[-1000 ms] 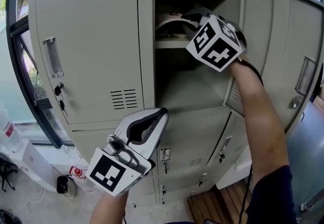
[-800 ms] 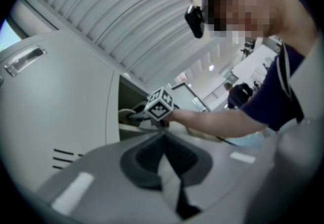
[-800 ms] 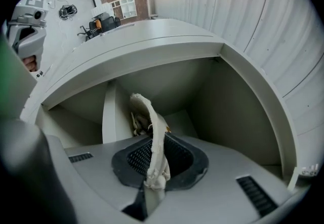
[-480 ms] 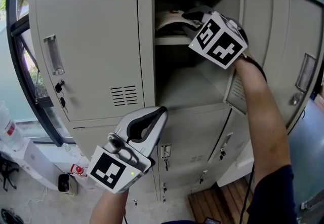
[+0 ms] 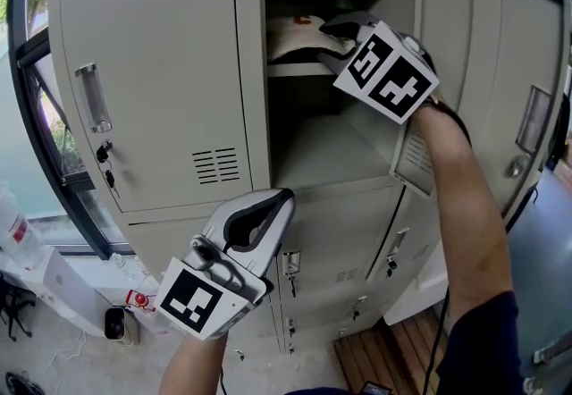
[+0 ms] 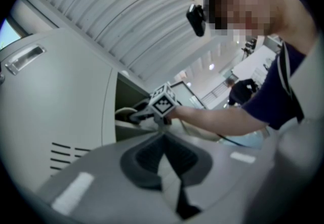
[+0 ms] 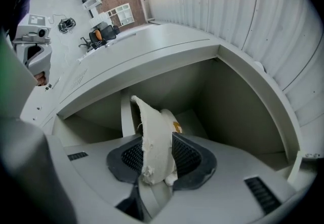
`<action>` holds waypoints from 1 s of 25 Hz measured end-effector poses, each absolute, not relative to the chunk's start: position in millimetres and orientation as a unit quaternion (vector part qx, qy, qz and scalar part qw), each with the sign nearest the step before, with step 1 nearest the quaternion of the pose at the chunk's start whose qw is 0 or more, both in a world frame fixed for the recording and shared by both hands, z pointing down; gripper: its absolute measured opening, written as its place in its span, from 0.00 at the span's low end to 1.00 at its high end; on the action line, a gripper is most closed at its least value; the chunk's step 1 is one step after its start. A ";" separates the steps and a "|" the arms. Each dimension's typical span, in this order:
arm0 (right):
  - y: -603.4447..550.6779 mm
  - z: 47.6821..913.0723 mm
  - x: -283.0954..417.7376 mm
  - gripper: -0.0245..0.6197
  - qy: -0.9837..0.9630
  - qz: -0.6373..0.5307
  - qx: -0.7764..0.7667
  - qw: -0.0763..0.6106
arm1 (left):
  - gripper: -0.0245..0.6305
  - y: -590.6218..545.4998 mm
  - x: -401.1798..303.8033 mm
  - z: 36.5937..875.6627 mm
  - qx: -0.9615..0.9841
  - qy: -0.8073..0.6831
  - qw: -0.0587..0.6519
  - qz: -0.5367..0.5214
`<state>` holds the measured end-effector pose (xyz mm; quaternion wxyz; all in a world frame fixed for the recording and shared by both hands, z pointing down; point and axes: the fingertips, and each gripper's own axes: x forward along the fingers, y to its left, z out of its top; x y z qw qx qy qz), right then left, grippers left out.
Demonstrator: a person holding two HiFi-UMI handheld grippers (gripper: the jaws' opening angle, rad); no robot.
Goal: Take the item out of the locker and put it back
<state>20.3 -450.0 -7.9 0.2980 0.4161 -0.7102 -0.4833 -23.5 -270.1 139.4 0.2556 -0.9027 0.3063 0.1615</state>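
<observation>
A white cloth cap point(image 5: 293, 34) with an orange mark lies on the upper shelf point(image 5: 299, 70) of the open locker. My right gripper point(image 5: 338, 27) reaches level into that compartment, its marker cube point(image 5: 390, 71) just outside. In the right gripper view the cap point(image 7: 152, 121) stands between the pads point(image 7: 188, 156) of the right gripper point(image 7: 156, 142); the jaws have just been opening and no longer clamp it. My left gripper point(image 5: 284, 198) hangs low in front of the lockers, shut and empty, its pads point(image 6: 152, 159) meeting in the left gripper view.
The locker's door point(image 5: 451, 80) stands open to the right of my right arm. A closed locker door point(image 5: 152, 80) with a handle and keys is at the left. The lower compartment point(image 5: 322, 147) under the shelf holds nothing visible. More lockers lie below.
The right gripper has shifted slightly up and right at the shelf, and more of the white cap now shows beyond its fingers. The left gripper has not moved.
</observation>
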 end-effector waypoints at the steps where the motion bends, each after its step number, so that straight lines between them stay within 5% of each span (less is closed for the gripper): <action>1: -449.3 -6.9 21.4 0.20 -0.713 -0.480 0.416 0.297 | 0.04 -269.5 -23.2 139.9 -0.903 0.306 0.255 0.161; 25: -416.4 10.1 18.9 0.32 -0.756 -0.453 0.379 0.282 | 0.04 -263.2 -15.6 146.9 -0.909 0.298 0.246 0.153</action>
